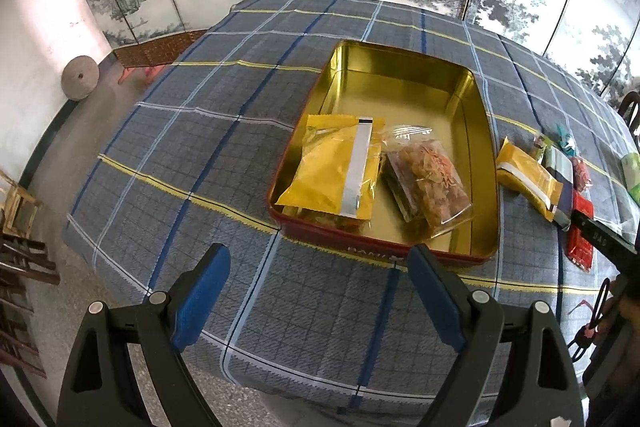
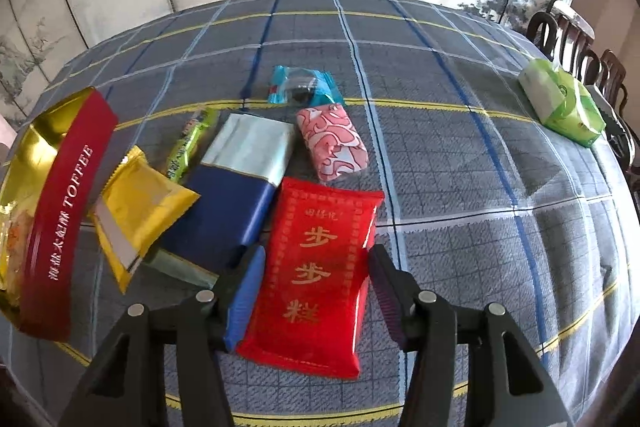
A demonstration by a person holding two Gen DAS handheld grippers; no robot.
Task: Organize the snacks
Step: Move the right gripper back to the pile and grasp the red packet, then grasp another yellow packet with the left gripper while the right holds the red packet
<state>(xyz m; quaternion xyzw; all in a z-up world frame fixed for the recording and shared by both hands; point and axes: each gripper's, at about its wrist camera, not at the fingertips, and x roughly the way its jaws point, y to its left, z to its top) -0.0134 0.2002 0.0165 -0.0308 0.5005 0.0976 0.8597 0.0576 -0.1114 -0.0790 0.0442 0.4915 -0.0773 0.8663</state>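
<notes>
The right gripper (image 2: 316,263) has its fingers spread on either side of the red foil snack packet (image 2: 316,267) lying on the plaid-clothed counter (image 2: 480,187), not clamping it. The left gripper (image 1: 320,291), fingers spread and holding nothing, hovers before the gold-lined red rectangular tin (image 1: 400,95), which holds a yellow pouch (image 1: 332,167) and a clear bag of snacks (image 1: 432,179).

The tin (image 1: 472,131) is shiny gold metal inside, with glossy red enamel on its outer wall. The yellow packet (image 1: 332,167) and the red packet (image 2: 316,267) are glossy plastic film. The clear bag (image 1: 428,179) is crinkled plastic. The table wears a matt woven checked cloth (image 1: 200,155).
</notes>
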